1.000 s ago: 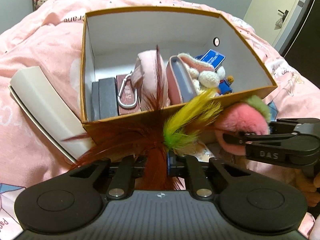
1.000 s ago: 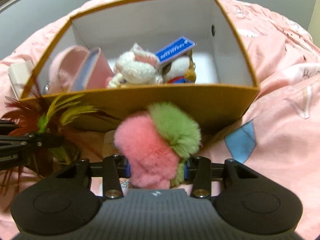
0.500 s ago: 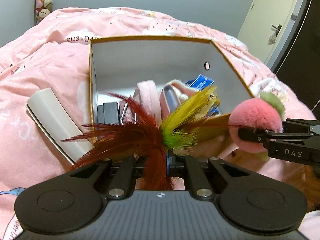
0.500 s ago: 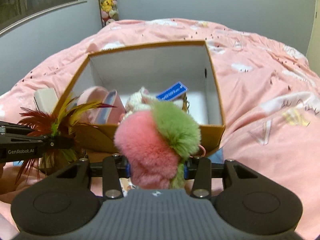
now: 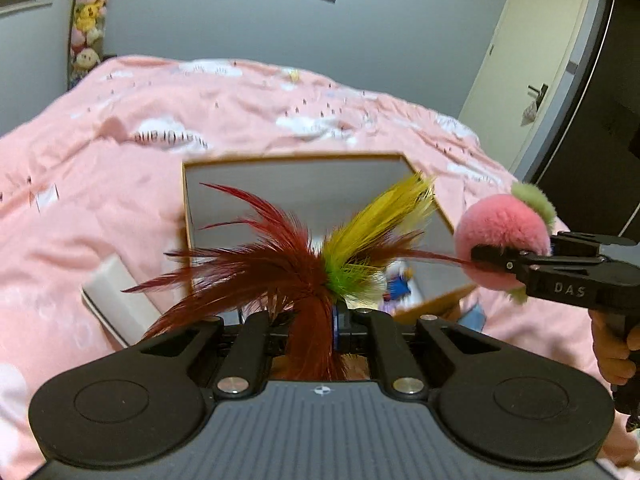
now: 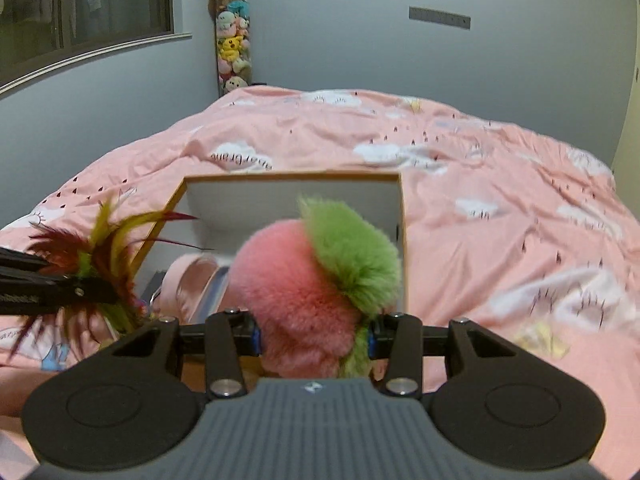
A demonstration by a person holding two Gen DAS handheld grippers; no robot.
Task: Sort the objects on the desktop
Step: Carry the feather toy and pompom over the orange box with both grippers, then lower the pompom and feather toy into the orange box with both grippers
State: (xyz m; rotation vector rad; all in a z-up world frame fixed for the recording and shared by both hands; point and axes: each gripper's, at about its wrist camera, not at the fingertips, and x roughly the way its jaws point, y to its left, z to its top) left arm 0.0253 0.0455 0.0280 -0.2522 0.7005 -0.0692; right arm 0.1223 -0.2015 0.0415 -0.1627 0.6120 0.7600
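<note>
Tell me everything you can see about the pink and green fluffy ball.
The pink and green fluffy ball is a round pompom of soft fur: mostly pink, with a green patch at its upper right. The right gripper is shut on its lower part and holds it in the air in front of the open box. Nothing else visibly touches it.

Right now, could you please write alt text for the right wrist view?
The right gripper holds a pink and green pompom above an open cardboard box on a pink bedspread. At left, the left gripper holds a feather toy.
</note>
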